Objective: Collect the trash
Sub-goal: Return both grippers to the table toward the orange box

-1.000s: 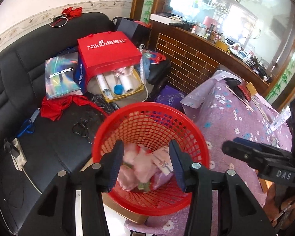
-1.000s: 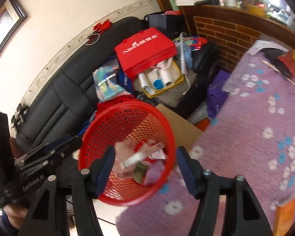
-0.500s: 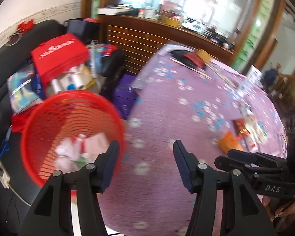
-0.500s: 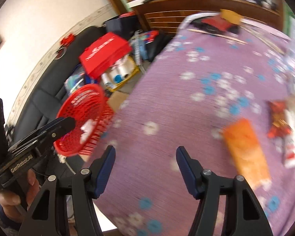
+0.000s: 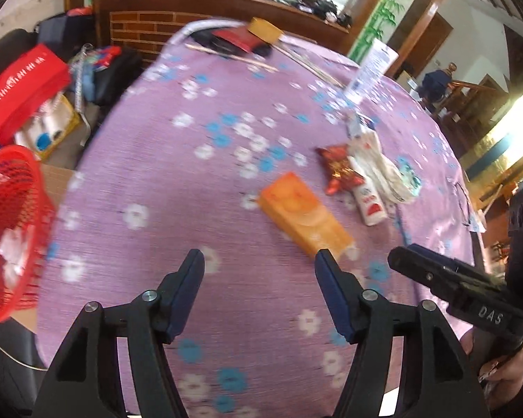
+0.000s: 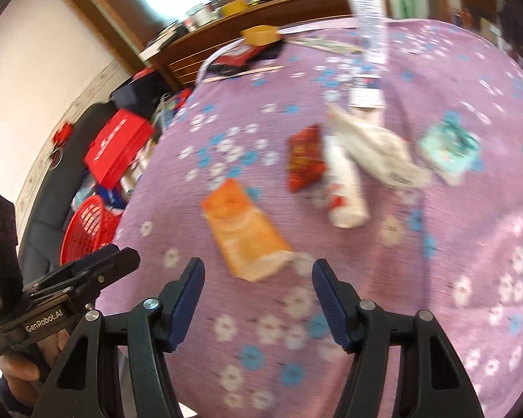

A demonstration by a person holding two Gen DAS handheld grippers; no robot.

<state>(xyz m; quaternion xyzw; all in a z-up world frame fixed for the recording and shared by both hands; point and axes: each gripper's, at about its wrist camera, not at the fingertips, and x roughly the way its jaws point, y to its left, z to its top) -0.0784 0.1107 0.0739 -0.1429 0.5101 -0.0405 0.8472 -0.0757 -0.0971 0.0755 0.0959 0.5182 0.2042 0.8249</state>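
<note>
Both tongs are hanging empty over the table (image 5: 129,188): the left gripper (image 5: 258,264), its blue-padded jaws just having been opening, and the right gripper (image 6: 256,271), jaws spread, are pinching nothing. Beneath them a woven purple cloth with white and blue flowers is draping the rounded tabletop. At its left edge a red plastic mesh basket (image 5: 7,209) is sitting, holding pale scraps. Just beyond the fingertips a flat orange packet (image 6: 244,230) is lying; farther right are clustering a crumpled white wrapper (image 6: 376,153), a white tube (image 6: 345,191), a crinkled red foil pouch (image 6: 305,158) and a pale teal packet (image 6: 449,148).
</note>
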